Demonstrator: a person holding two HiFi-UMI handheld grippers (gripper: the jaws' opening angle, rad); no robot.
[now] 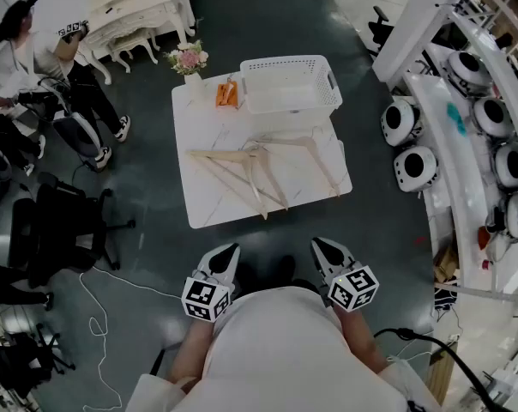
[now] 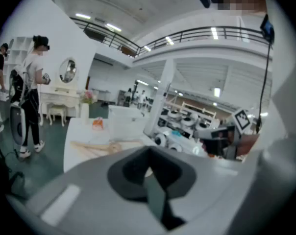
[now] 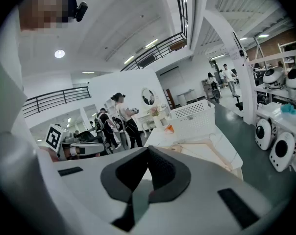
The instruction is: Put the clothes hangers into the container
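Head view shows the left gripper (image 1: pixel 227 254) and right gripper (image 1: pixel 325 247) — jaws together, empty — near the table edge, apart from the hangers (image 1: pixel 229 154).

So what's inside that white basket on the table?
Nothing visible: the white basket looks empty from above. The wooden hangers lie outside it, on the table. Its rim may hide floor edges.

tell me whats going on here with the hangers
A person stands at a white table with a gripper in each hand. The left gripper and right gripper are held near the body, both shut and empty. The wooden hangers lie on the table, not yet picked up, and the white basket at its far end looks empty.
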